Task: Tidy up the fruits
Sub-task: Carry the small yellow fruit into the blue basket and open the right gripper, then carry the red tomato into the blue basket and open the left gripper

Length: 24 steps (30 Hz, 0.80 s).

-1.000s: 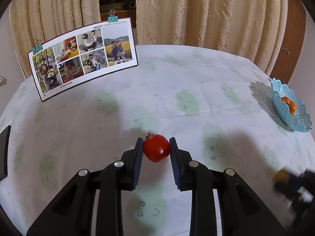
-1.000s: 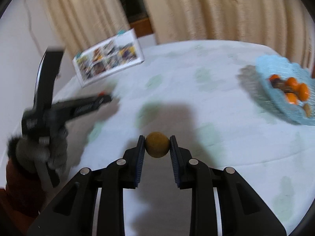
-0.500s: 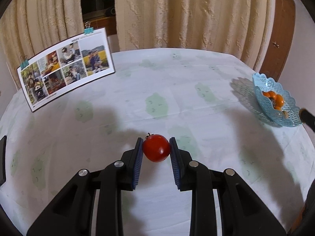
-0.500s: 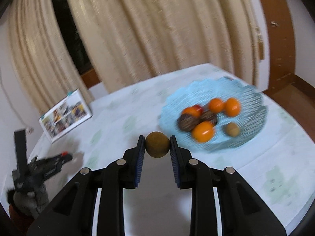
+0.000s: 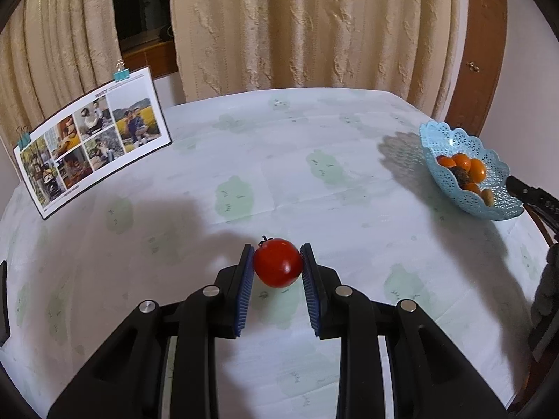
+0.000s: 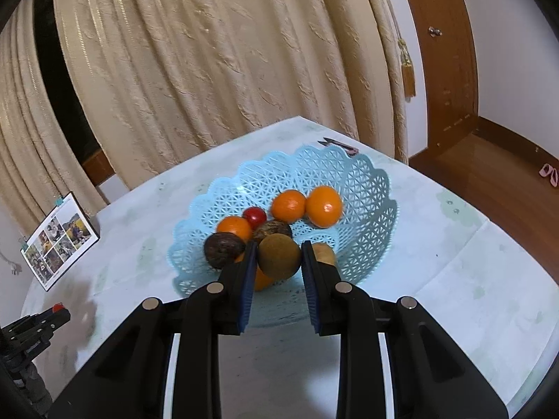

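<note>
My left gripper [image 5: 277, 262] is shut on a red tomato [image 5: 277, 262], held above the middle of the table. My right gripper [image 6: 278, 256] is shut on a brown round fruit [image 6: 278, 256], held just over the near side of the light blue lattice basket [image 6: 353, 181]. The basket holds several oranges [image 6: 323, 206], a small red tomato [image 6: 254, 217] and dark brown fruits [image 6: 223, 248]. In the left wrist view the basket [image 5: 450, 181] stands at the table's right edge, with the right gripper's tip [image 5: 531, 193] beside it.
A clipped photo board [image 5: 94, 136] stands at the table's back left; it also shows in the right wrist view [image 6: 59, 239]. Beige curtains [image 5: 307, 28] hang behind the table. A wooden door frame [image 6: 443, 59] and floor lie to the right. The left gripper [image 6: 35, 324] shows at lower left.
My right gripper has swung right with the brown fruit and come in over the basket. My left gripper has turned slightly right with the tomato still in it.
</note>
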Available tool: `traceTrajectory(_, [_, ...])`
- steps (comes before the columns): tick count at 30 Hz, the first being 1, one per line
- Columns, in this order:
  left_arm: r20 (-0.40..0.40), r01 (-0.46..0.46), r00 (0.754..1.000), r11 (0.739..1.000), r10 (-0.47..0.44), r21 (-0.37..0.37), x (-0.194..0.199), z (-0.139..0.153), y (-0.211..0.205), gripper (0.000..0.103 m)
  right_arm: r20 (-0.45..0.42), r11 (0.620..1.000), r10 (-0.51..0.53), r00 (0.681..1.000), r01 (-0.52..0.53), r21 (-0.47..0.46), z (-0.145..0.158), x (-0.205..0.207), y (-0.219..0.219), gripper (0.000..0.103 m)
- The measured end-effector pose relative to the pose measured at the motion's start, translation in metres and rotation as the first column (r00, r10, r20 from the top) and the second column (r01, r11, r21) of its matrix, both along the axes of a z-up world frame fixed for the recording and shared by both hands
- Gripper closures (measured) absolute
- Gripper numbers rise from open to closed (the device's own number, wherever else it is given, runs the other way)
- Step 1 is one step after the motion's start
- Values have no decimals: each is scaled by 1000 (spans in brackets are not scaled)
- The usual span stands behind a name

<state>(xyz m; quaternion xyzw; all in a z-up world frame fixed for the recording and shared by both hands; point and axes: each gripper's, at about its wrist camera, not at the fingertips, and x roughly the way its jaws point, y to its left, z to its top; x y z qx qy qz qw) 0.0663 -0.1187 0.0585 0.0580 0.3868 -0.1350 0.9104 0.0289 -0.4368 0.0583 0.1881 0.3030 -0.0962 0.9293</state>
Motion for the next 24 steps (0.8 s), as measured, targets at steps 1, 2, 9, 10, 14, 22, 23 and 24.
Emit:
traceTrajectory(1, [1, 6, 1000, 1000, -6, 1, 0, 0, -3, 76, -1, 1000, -2, 1000, 2, 2, -2, 1, -1, 77])
traceTrajectory(2, [0, 11, 1000, 1000, -11, 2, 0, 0, -5, 76, 0, 1000, -4, 1000, 4, 3, -2, 0, -2, 76])
traceTrajectory(9, [2, 45, 999, 999, -45, 13, -2, 2, -26, 76, 63, 997, -74, 995, 74, 17, -1, -12, -13, 54])
traceTrajectory(10, [3, 52, 999, 999, -52, 14, -2, 3, -29, 76, 73, 996, -93, 993, 92, 7, 0, -16, -15, 54])
traceTrajectory(14, [7, 78, 997, 997, -78, 15, -4, 5, -42, 76, 128, 978, -190, 973, 199, -57, 3, -29, -18, 42])
traceTrajectory(22, [35, 152, 988, 988, -152, 21, -10, 18, -82, 76, 198, 943, -316, 928, 331, -47, 4, -48, -30, 27])
traceTrajectory(23, [41, 164, 986, 986, -164, 22, -10, 20, -89, 76, 199, 942, -319, 927, 333, -39, 3, -49, -31, 22])
traceTrajectory(24, [45, 172, 984, 985, -173, 23, -10, 21, -93, 76, 201, 941, -323, 925, 336, -32, 2, -51, -33, 21])
